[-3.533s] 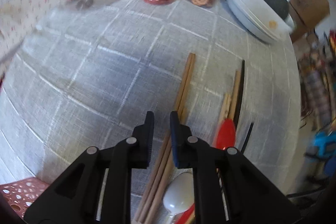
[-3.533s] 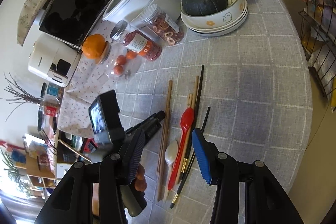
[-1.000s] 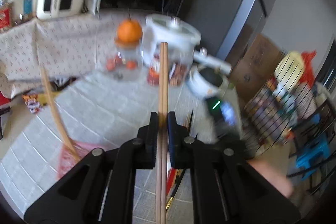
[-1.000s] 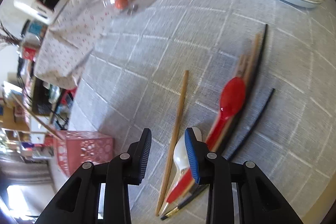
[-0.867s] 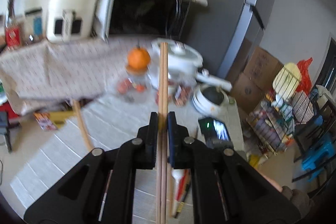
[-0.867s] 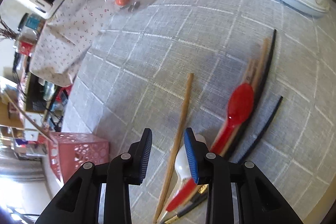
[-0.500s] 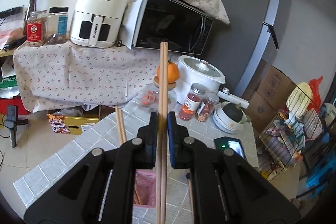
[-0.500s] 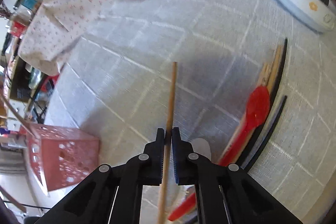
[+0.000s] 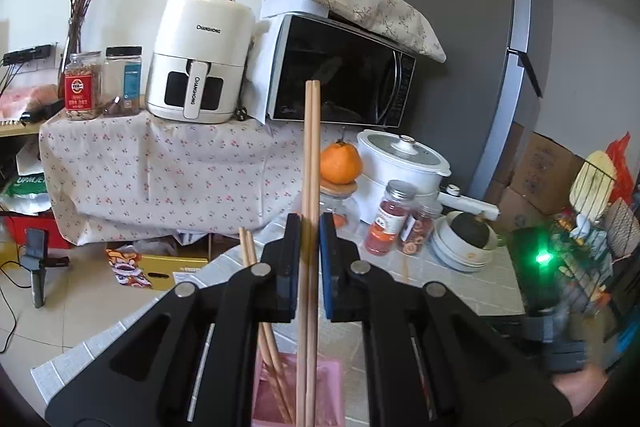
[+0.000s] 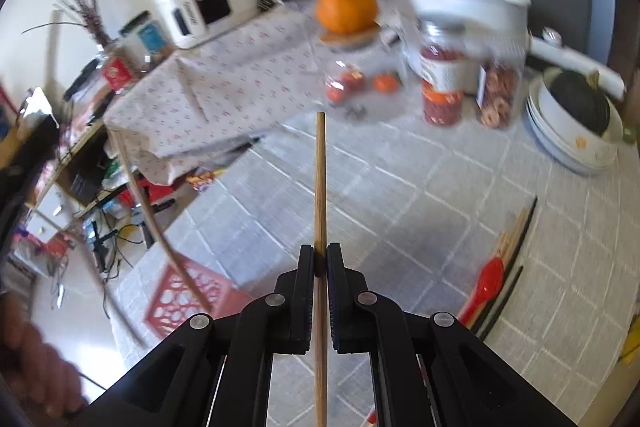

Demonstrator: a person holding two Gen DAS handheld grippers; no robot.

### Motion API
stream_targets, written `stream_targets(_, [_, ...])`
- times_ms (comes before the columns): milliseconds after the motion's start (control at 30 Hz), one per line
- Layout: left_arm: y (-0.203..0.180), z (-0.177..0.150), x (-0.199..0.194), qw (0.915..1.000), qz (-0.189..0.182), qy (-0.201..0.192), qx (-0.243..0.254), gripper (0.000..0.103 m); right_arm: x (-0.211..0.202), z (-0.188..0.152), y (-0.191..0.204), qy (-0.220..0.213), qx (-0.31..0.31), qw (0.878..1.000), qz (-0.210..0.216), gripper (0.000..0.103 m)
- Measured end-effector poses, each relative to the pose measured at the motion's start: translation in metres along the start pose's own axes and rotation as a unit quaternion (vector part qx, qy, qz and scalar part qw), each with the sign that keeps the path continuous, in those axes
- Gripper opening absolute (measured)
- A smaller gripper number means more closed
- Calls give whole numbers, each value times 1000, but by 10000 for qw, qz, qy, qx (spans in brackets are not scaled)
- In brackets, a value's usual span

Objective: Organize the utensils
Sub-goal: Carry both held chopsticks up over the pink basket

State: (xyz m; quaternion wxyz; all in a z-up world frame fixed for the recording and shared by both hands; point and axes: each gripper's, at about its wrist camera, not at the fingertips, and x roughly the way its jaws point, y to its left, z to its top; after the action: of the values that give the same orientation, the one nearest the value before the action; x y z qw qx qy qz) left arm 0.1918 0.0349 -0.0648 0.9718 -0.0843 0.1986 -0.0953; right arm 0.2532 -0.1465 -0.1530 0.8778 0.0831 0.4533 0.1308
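Chopstick pair [image 9: 311, 163] clamped upright in left gripper [image 9: 308, 259] above pink basket [image 9: 336, 387]; single chopstick [image 10: 320, 187] pinched in right gripper [image 10: 319, 267].

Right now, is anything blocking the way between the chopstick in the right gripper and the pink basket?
Nothing visible blocks it. The chopstick is lifted over bare tablecloth, and the pink basket sits off to the left, already holding chopsticks.
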Motion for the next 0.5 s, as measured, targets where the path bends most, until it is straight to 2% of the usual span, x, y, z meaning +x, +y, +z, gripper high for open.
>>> stream_targets(167, [1, -5, -1, 9996, 119, -227, 88, 10, -17, 8, 15, -429, -168, 9988, 140, 6])
stream_targets(400, [-4, -20, 4, 9988, 293, -248, 306, 10, -39, 13, 27, -1093, -313, 9929, 339, 6])
stream_targets(500, [-5, -17, 4, 9986, 293, -317, 291, 10, -46, 14, 29, -1229, -353, 9909, 412, 6])
